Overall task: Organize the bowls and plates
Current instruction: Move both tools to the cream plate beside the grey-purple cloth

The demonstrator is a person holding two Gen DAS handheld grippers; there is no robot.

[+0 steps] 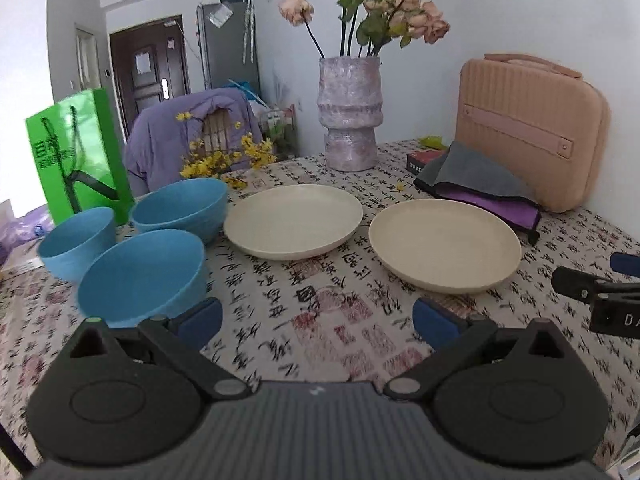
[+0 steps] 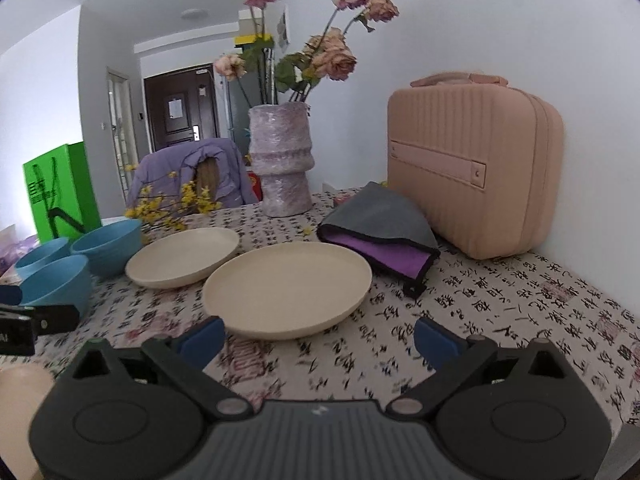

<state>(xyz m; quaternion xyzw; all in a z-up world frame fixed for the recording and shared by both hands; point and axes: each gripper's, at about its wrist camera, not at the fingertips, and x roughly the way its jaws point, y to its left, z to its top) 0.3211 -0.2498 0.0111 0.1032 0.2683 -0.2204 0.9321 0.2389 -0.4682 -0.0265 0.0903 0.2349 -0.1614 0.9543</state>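
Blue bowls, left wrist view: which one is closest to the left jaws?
The front bowl, just ahead of the left-hand pad. The other two bowls sit behind it, toward the green bag.

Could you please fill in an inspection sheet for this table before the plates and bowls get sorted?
Surface: tablecloth printed with calligraphy, covering the table.
Job's things: three blue bowls clustered at the left; two cream plates side by side, unstacked, all empty.
Clutter: lilac vase of dried roses, pink case against the wall, folded grey and purple cloth, green gift bag, yellow flower sprigs.
Grippers: left tool open, holding nothing; right tool open, holding nothing, near the closer plate.
Cables: nothing seen.
Surroundings: chair draped with a purple jacket, dark door beyond.
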